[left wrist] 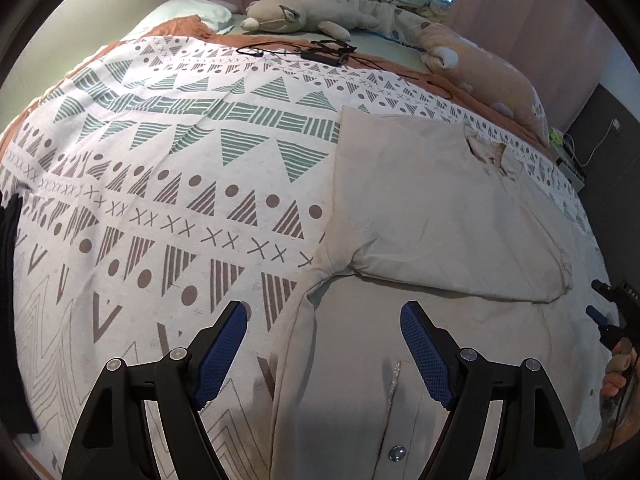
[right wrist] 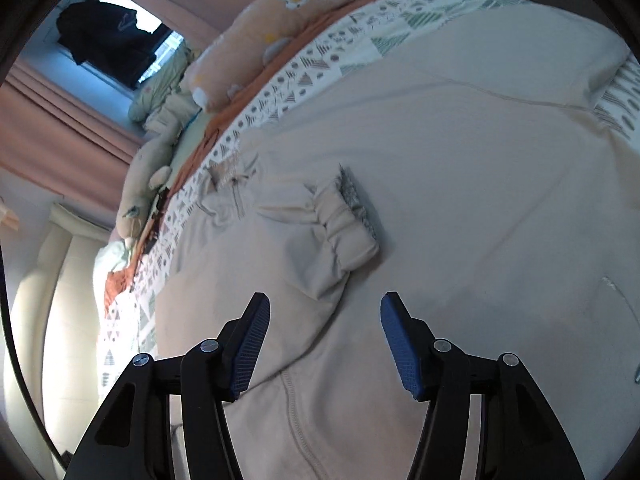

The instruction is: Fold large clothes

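**Both tongs open and empty above the beige jacket**

The left tongs [left wrist: 323, 354] stand wide apart, blue pads clear of everything, nothing between them. They hang over the lower left edge of the beige jacket [left wrist: 420, 208], one finger above the patterned bedspread [left wrist: 180, 168], the other above the jacket's front near its zip and a metal snap.

The right tongs [right wrist: 325, 346] are parted to about a middling width and grip nothing. They hang just short of the sleeve cuff [right wrist: 348, 224], which lies folded across the jacket's chest. In the left wrist view the right tongs show only as a sliver at the jacket's right edge, with a few fingers of the person's hand [left wrist: 616, 368] behind them.

The jacket lies flat on the bed, one sleeve folded over its body. Its hem is cut off by the lower frame edge in both views. Beyond the jacket's collar lie a plush toy [left wrist: 304, 14] and a tangle of black cables [left wrist: 320, 50]; what the cables belong to is hard to make out.
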### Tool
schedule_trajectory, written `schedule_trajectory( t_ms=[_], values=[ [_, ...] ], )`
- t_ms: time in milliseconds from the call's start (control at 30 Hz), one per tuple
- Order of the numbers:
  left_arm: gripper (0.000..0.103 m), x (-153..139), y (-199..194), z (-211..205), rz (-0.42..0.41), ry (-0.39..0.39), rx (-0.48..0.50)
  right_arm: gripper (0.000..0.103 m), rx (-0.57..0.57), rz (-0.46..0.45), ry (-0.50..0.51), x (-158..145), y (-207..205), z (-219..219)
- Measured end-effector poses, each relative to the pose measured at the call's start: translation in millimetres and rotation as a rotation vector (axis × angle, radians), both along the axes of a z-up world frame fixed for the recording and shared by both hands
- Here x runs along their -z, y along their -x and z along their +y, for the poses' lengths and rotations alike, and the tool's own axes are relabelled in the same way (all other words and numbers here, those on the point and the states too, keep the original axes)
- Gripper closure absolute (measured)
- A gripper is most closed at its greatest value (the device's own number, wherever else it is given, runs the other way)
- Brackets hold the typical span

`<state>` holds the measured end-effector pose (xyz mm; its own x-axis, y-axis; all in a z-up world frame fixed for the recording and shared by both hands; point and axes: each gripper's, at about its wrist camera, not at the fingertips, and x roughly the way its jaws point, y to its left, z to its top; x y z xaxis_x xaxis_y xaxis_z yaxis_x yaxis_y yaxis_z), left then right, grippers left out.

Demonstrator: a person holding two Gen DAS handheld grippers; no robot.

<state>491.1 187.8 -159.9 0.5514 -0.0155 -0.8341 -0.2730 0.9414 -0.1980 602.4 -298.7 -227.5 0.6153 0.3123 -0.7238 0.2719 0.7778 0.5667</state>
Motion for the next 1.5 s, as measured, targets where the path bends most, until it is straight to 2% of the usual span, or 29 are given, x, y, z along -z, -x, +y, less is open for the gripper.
schedule_trajectory(
  t_ms=[67,200,233,367,500,667,900,967,1000,1033,1267,1400,1500],
  values=[
    [0.031,7,-8,-5,0.02,-0.018,0.02,0.045,-0.007,0.025,-0.003,15,-7,1],
    [0.036,23,-24,-11,0.056,-0.066,0.046,0.059,-0.011,0.045,-0.067,40,-22,-2],
    [0.037,27,-29,-12,0.068,-0.074,0.048,0.065,-0.016,0.047,-0.079,45,-27,-2],
    [0.054,47,-49,-11,0.121,-0.078,0.048,0.087,-0.05,0.03,-0.078,59,-44,5],
    [0.065,64,-61,-5,0.176,-0.118,0.013,0.092,-0.08,-0.008,-0.073,64,-53,8],
    [0.065,67,-67,3,0.171,-0.111,-0.013,0.092,-0.083,-0.049,-0.094,63,-66,2],
    [0.063,62,-66,8,0.192,-0.112,-0.038,0.089,-0.097,-0.025,-0.075,58,-65,5],
    [0.062,59,-61,12,0.196,-0.102,-0.052,0.08,-0.11,-0.034,-0.055,51,-62,6],
    [0.062,58,-59,14,0.197,-0.102,-0.057,0.068,-0.111,-0.04,-0.039,47,-59,6],
    [0.061,57,-56,16,0.199,-0.102,-0.062,0.06,-0.109,-0.047,-0.025,44,-57,5],
    [0.06,35,-34,20,0.189,-0.099,-0.076,0.059,-0.118,-0.074,-0.025,34,-44,3],
    [0.06,12,-20,19,0.179,-0.165,-0.105,0.059,-0.134,-0.061,-0.035,31,-39,5],
    [0.06,-10,-11,12,0.137,-0.137,-0.086,0.059,-0.146,-0.064,-0.007,17,-21,1]
  ],
)
